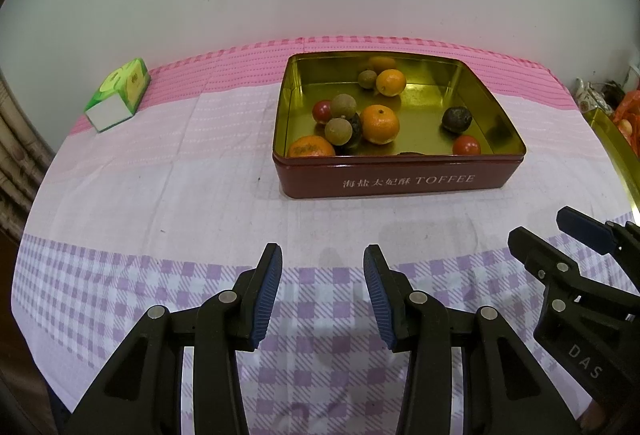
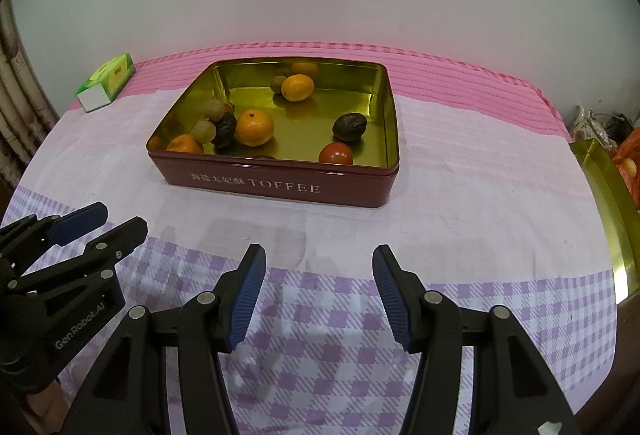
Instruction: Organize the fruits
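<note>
Fruits: a loose lot in an open red tin (image 1: 396, 181) marked TOFFEE, gold inside, standing on a checked cloth (image 1: 160, 203). Contents as seen: three oranges, the middle one (image 1: 380, 124) largest in view; two tomatoes, one (image 1: 466, 146) at the near right corner; brownish round fruits clustered at the near left; one dark wrinkled fruit (image 1: 457, 119) alone toward the right. Tin's long side faces both grippers, lying ahead of the fingers and well apart from them; nothing is touched. Left gripper (image 1: 323, 291): over the cloth, jaws spread with nothing between them, tin ahead and slightly to its right. Right gripper (image 2: 319, 293): jaws likewise parted and empty, tin ahead and to its left, the near-right tomato (image 2: 336, 154) almost straight in front. Judgement: the right gripper appears the nearer to the right-hand fruits, the left to the cluster. A second gold tin (image 2: 604, 203) sits at the far right edge, likely a sorting destination. Green carton (image 1: 118, 95) at far left, uninvolved.
</note>
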The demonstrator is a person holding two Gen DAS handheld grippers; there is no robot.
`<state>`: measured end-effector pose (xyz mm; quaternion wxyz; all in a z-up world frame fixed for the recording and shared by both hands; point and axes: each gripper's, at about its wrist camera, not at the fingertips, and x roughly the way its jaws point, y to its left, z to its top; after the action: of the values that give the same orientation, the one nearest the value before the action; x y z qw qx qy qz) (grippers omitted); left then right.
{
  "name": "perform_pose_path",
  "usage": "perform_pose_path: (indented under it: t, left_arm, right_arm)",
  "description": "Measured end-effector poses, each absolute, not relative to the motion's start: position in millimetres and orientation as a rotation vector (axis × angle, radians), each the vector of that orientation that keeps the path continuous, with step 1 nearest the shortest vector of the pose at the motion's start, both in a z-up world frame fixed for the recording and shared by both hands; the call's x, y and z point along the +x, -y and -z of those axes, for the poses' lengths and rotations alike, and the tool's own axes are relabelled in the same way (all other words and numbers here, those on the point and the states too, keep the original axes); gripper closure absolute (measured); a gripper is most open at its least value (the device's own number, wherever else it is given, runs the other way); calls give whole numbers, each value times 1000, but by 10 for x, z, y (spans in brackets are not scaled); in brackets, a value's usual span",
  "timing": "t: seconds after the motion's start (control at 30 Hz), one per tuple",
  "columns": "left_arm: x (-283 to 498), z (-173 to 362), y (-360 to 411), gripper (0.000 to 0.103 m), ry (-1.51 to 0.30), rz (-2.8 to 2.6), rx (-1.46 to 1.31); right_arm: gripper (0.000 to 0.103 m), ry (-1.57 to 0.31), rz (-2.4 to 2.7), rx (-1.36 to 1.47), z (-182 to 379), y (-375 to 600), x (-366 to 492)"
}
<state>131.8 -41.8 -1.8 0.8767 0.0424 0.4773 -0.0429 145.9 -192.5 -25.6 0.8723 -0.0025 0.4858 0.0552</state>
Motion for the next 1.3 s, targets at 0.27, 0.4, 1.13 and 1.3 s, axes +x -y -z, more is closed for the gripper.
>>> perform_pose_path:
  t: [0.27,0.4,1.13,1.3]
  left_arm:
    - [1313,28,417,59,-999,88,85]
    - [1301,36,420,59,-1001,85,82]
    - [1286,82,440,59,-1017,79,76]
    - [1282,85,445,59,-1016,74,83]
  right_arm:
    - [50,-1016,-115,-4,256,1912,1457]
    - [50,-1016,-114,-4,258,1911,1456]
    - [50,-1021,-117,-4,271,1909,1454]
    - [50,-1023,-115,-4,282,1910,1444]
